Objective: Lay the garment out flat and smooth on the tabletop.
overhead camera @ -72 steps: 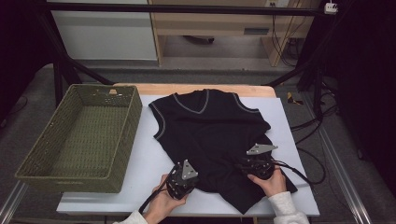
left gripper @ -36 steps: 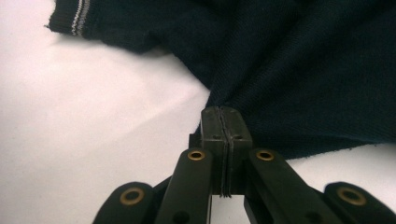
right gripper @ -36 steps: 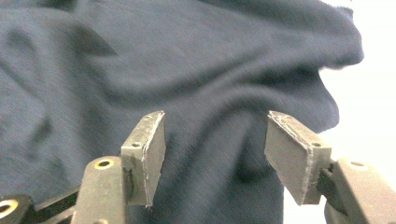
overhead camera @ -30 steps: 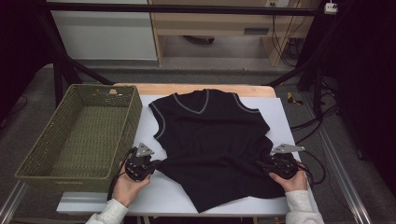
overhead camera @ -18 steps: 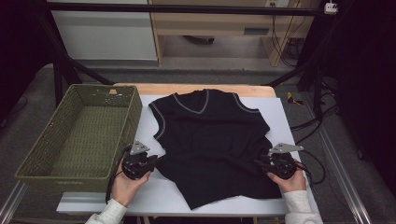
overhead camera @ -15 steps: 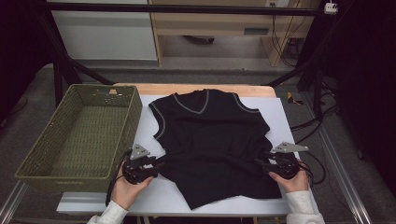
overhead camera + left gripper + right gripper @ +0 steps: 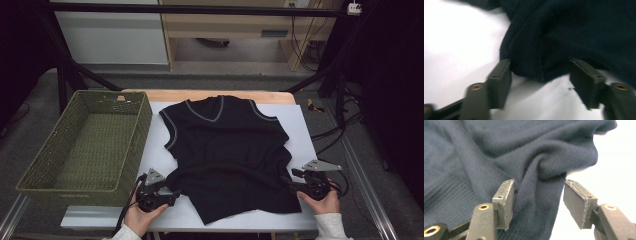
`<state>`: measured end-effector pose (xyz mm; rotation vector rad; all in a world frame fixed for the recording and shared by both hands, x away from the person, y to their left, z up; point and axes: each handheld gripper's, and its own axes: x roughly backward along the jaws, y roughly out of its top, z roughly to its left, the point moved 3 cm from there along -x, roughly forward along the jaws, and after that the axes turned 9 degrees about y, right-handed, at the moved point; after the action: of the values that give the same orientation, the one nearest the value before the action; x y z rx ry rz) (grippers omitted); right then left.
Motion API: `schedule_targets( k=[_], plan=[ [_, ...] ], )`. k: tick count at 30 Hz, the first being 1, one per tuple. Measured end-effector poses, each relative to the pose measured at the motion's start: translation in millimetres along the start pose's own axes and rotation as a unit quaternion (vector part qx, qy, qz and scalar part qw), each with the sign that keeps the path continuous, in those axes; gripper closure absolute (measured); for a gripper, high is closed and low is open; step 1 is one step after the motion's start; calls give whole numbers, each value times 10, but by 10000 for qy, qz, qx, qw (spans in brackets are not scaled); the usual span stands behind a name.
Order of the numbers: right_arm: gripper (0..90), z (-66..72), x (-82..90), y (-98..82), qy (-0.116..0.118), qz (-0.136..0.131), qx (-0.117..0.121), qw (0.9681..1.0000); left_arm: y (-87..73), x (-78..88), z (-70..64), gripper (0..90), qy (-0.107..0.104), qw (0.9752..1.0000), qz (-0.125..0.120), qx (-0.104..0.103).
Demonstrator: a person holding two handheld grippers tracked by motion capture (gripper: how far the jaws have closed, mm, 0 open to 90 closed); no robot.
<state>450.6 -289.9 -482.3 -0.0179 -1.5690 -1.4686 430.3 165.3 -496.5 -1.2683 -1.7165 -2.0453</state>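
The black knitted sleeveless vest with grey trim at the V-neck lies spread flat on the white sheet that covers the desk, its neck away from the person and its hem toward the near edge, just beside the empty green woven basket. The left gripper rests at the near left corner of the vest; its fingers have just been opening and now stand spread, with a bunched fold of the hem between them but not pressed. The right gripper is at the right side seam; its fingers have also been opening a little and stand apart, one of them only touching a thick ridge of cloth that runs between them. The danger, as I judge it, is that the knit clings to a pad when a hand draws back, so the corner is dragged and the flat vest wrinkles again. If the next grasp closes on such a thick ridge, it may take two layers together and make a crooked fold. The hem also lies near the desk edge and could slide off it.
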Motion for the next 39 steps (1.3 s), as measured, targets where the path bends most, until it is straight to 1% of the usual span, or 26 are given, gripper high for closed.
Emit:
schedule_targets(
  k=[2, 4, 6, 8, 9, 10, 11, 13, 15, 16, 17, 19, 21, 22, 23, 24, 25, 26, 28, 30, 32, 33, 34, 35, 37, 39],
  plan=[
    [452, -1, -8, -41, 5, 68, -32, 10000, 23, -33, -7, 468, -149, 9999, -18, 75],
    [471, 1, -38, -78, 14, 169, -52, 9998, 34, -82, -23, 596, -240, 9997, 1, 21],
    [497, 11, -89, -108, -17, 324, -66, 9995, 48, -113, -27, 730, -396, 9992, -7, 55],
    [538, 21, -119, -114, -93, 340, -30, 9994, 63, -127, -15, 787, -514, 9986, 30, 83],
    [600, 27, -114, -109, -122, 369, -35, 9992, 72, -122, -5, 804, -560, 9984, 19, 121],
    [674, 33, -109, -105, -96, 373, -55, 9992, 84, -103, 8, 812, -602, 9981, -13, 152],
    [778, 41, -112, -106, 87, 406, -109, 9991, 96, -78, 16, 819, -624, 9979, -42, 186],
    [846, 69, -110, -104, 122, 481, -19, 9988, 160, 63, 47, 824, -709, 9968, -254, 272],
    [859, 97, -67, -72, 188, 557, 15, 9983, 218, 230, 70, 826, -708, 9960, -476, 251],
    [862, 109, -35, -54, 231, 535, 32, 9983, 257, 365, 82, 827, -705, 9952, -636, 238],
    [864, 137, 9, -33, 309, 499, 1, 9983, 293, 466, 83, 827, -686, 9950, -701, 212],
    [864, 206, 86, 14, 419, 384, 39, 9984, 353, 627, 100, 828, -504, 9950, -859, 114],
    [864, 291, 143, 77, 565, 247, 102, 9980, 412, 756, 128, 827, -511, 9948, -861, 171],
    [864, 320, 153, 104, 615, 216, 104, 9978, 449, 795, 154, 827, -434, 9957, -806, 152],
    [862, 348, 143, 151, 669, 209, 131, 9975, 483, 803, 178, 825, -343, 9962, -790, 154],
    [857, 362, 111, 189, 665, 217, 123, 9975, 517, 782, 190, 822, -284, 9967, -732, 217],
    [849, 359, 64, 223, 638, 260, 138, 9975, 545, 754, 195, 819, -214, 9972, -691, 212],
    [838, 354, 11, 246, 602, 272, 133, 9977, 593, 682, 184, 815, -82, 9979, -623, 161],
    [759, 305, -167, 291, 370, 429, 128, 9983, 662, 515, 168, 803, 193, 9982, -565, 30],
    [669, 250, -306, 302, 202, 463, 39, 9987, 693, 342, 167, 780, 100, 9985, -525, 116],
    [601, 225, -357, 292, 186, 378, -51, 9991, 680, 171, 166, 680, 80, 9982, -583, 138],
    [559, 228, -328, 278, 201, 336, -42, 9992, 661, 138, 167, 600, 2, 9981, -593, 187],
    [524, 233, -296, 269, 184, 248, -25, 9995, 614, 117, 167, 557, -56, 9980, -570, 250],
    [511, 237, -214, 247, 181, 135, 38, 9997, 582, 120, 165, 530, -68, 9980, -581, 252],
    [485, 239, -87, 201, 202, -64, 92, 9997, 485, 182, 158, 472, -70, 9981, -587, 183],
    [485, 218, 31, 131, 204, -203, 30, 9996, 379, 272, 143, 424, -55, 9986, -521, 58]
  ],
)
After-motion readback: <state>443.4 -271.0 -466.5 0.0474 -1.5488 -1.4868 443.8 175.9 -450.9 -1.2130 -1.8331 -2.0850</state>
